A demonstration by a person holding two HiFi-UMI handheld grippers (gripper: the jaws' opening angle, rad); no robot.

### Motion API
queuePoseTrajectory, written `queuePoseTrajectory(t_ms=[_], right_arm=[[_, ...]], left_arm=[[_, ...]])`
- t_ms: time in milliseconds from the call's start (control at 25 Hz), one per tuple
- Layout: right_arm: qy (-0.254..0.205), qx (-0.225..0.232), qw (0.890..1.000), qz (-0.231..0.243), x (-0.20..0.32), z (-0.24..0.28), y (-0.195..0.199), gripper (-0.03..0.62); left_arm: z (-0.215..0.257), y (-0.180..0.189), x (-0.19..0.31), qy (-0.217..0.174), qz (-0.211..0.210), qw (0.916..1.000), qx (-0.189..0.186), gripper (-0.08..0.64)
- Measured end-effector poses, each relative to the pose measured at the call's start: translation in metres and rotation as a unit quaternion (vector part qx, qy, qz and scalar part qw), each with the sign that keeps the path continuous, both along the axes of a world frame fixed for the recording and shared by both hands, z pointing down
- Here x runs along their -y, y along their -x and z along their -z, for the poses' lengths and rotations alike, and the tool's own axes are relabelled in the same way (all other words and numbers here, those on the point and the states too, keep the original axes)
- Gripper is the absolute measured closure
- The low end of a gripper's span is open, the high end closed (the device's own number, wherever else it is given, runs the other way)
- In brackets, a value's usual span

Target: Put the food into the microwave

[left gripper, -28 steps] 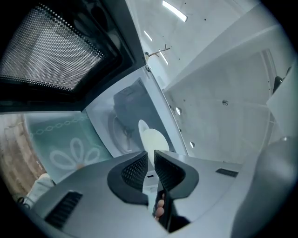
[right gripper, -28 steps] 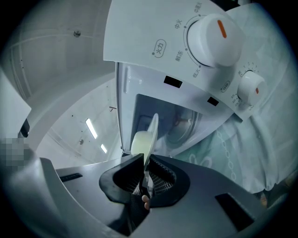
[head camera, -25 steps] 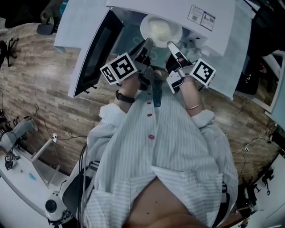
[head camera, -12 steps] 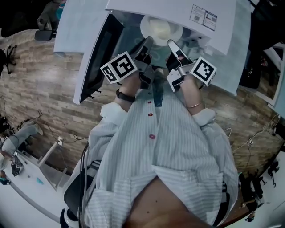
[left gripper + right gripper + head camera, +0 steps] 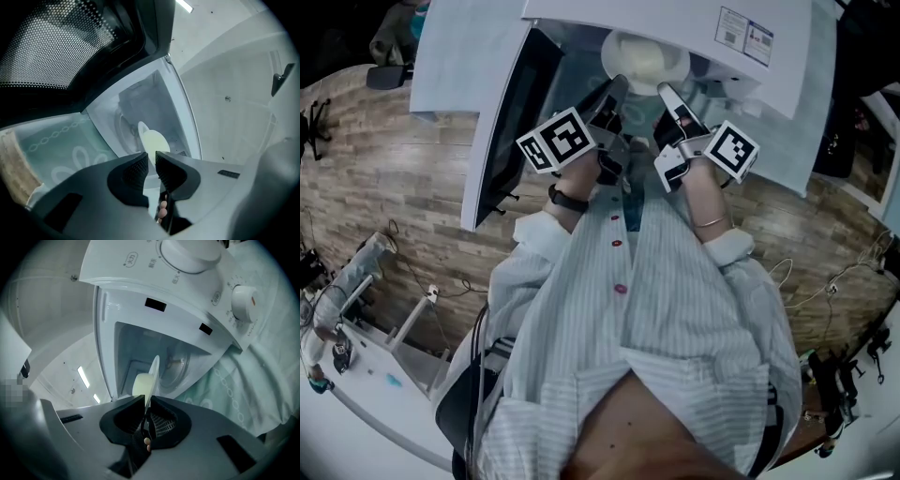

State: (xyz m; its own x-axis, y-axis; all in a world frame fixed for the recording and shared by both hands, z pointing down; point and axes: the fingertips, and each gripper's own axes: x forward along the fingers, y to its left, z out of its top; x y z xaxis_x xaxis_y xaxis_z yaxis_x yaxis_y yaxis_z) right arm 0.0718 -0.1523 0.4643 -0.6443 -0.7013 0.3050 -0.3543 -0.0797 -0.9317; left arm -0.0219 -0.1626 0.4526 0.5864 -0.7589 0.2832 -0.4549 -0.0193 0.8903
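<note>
A white plate with a pale mound of food hangs at the mouth of the open white microwave. Both grippers hold it by its near rim. My left gripper is shut on the left part of the rim, my right gripper on the right part. In the left gripper view the plate runs into the narrow gap of my left gripper. The right gripper view shows the plate edge-on, pinched in my right gripper, with the food on it.
The microwave door swings wide open to the left, and its mesh window is close beside the left gripper. A glass turntable lies inside the cavity. Control knobs are on the right. A green patterned cloth covers the table.
Both grippers have sunk a little with the plate at the microwave's opening. Their hold on the rim is unchanged.
</note>
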Motion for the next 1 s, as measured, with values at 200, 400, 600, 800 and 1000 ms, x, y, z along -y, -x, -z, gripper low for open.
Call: queuePoseTrajectory(t_ms=[200, 400, 600, 800, 1000], right_arm=[[0.006, 0.001, 1.000, -0.010, 0.002, -0.004, 0.001, 0.548], [0.001, -0.010, 1.000, -0.014, -0.006, -0.003, -0.002, 0.548], [-0.001, -0.013, 1.000, -0.023, -0.001, -0.014, -0.001, 0.548], [0.001, -0.020, 0.999, -0.038, 0.000, -0.023, -0.003, 0.548], [0.000, -0.027, 0.999, -0.043, 0.007, -0.030, -0.003, 0.548]], left_arm=[[-0.005, 0.000, 0.003, 0.001, -0.010, 0.9999, 0.003, 0.515], [-0.004, -0.001, -0.003, -0.006, -0.014, 0.9998, 0.010, 0.512], [-0.013, 0.000, 0.002, -0.009, -0.015, 0.9996, 0.021, 0.511], [-0.022, -0.002, 0.007, -0.013, -0.019, 0.9992, 0.034, 0.509], [-0.029, -0.001, 0.012, -0.012, -0.015, 0.9991, 0.038, 0.508]])
